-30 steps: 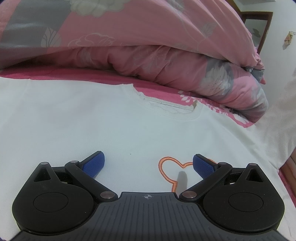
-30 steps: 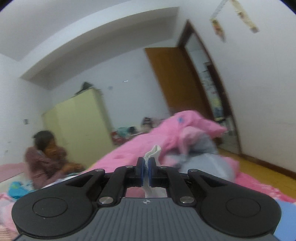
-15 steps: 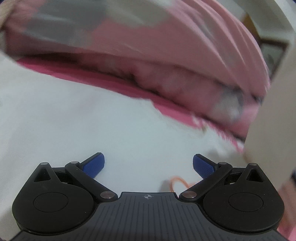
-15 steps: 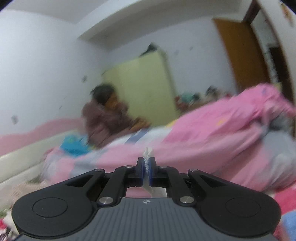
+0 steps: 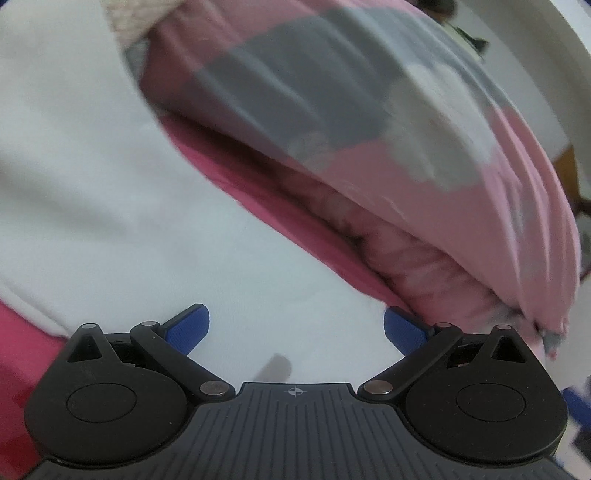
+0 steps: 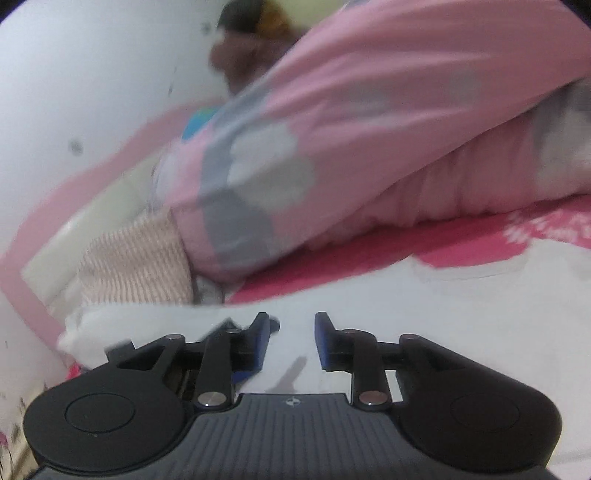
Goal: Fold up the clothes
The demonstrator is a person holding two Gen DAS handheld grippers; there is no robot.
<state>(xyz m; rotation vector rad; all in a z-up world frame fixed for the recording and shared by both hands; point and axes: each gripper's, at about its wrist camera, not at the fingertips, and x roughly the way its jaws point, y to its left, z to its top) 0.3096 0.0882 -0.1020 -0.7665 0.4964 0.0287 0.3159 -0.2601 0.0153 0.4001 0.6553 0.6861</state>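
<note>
The right gripper (image 6: 288, 341) is opening over the white garment (image 6: 443, 314) on the pink bed sheet (image 6: 424, 251), nothing pinched; a fold seems just laid. The left gripper (image 5: 295, 330) is spread wide, empty; next it needs a new edge to grasp

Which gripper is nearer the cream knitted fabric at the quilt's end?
Right, probably. The right gripper, jaws opening over the white garment, has the knitted fabric just ahead to its left. From the left gripper, the fabric looks far off.
</note>
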